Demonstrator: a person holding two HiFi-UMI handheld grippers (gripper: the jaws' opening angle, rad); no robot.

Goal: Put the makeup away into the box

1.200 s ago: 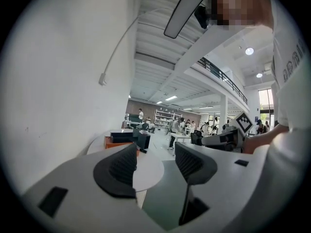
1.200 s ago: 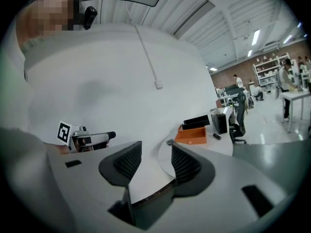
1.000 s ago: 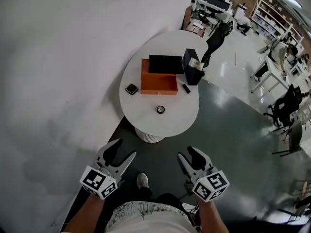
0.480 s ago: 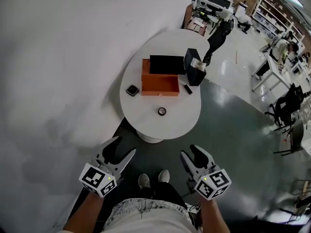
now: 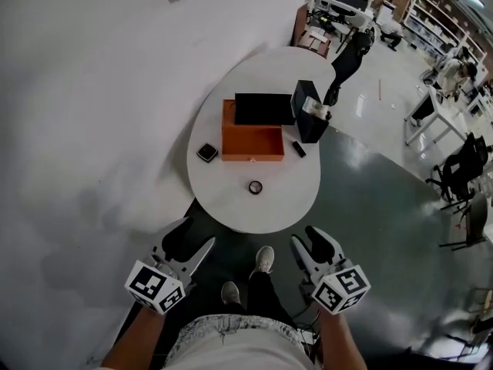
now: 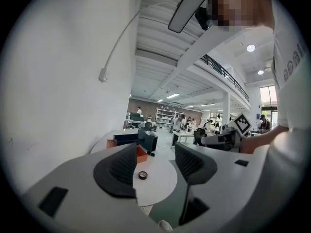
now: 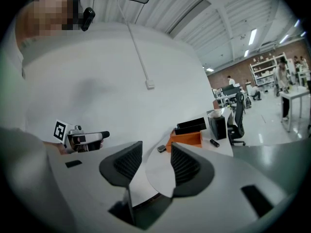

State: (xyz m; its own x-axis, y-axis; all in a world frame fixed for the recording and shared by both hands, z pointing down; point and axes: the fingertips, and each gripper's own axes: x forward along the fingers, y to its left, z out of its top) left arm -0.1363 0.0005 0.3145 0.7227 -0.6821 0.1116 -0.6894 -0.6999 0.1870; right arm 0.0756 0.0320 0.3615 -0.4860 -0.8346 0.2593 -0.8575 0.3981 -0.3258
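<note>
An orange box [image 5: 251,135] stands open on the white table [image 5: 281,203], its black lid [image 5: 264,108] raised behind it. Left of the box lies a square dark compact [image 5: 206,153]. A small round jar [image 5: 255,186] sits in front of the box, and a black lipstick tube [image 5: 298,149] lies to its right. My left gripper [image 5: 189,241] and right gripper [image 5: 308,243] hang over the floor short of the table, both open and empty. The left gripper view frames the jar [image 6: 142,175] between its jaws; the right gripper view shows the box [image 7: 187,139] and compact [image 7: 162,148].
A black upright holder [image 5: 310,112] with white tissue stands right of the box. A white wall [image 5: 92,129] runs close along the table's left. The dark floor [image 5: 370,206] opens to the right, with desks, chairs and people far behind. My feet [image 5: 263,259] are below the table's near edge.
The table has come nearer in the head view and my feet have stepped forward. Both grippers have travelled toward it with me, still open and empty.
</note>
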